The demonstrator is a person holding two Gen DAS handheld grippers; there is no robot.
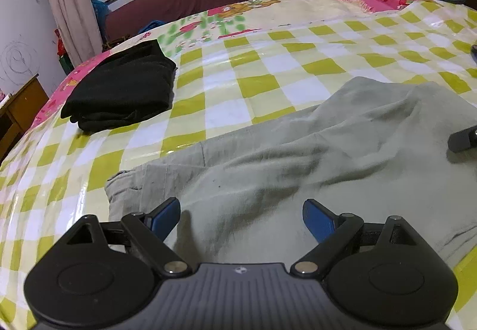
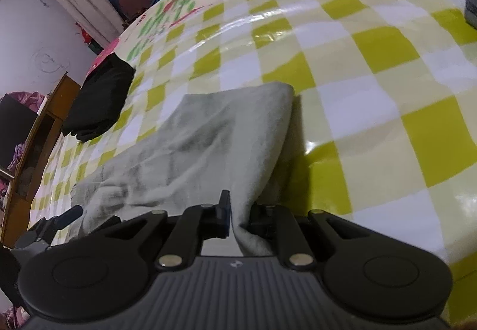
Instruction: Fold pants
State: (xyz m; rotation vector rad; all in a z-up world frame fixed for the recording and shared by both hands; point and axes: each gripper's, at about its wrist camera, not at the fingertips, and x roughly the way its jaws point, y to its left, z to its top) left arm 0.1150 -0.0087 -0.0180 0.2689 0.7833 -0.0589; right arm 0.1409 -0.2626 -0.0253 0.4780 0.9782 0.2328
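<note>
Grey pants (image 1: 298, 151) lie partly folded on the bed (image 1: 268, 62), beside folded black clothes (image 1: 122, 85). Right tool (image 2: 238, 219) pinches the pants' edge; left tool (image 1: 241, 219) hovers wide. Further folds remain.

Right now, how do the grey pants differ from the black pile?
The grey pants lie spread and wrinkled, only partly folded; the black pile is a compact folded stack. The grey pants are pinched in the right claw; the black pile lies untouched near the bed's edge. Both rest on the checked sheet.
</note>
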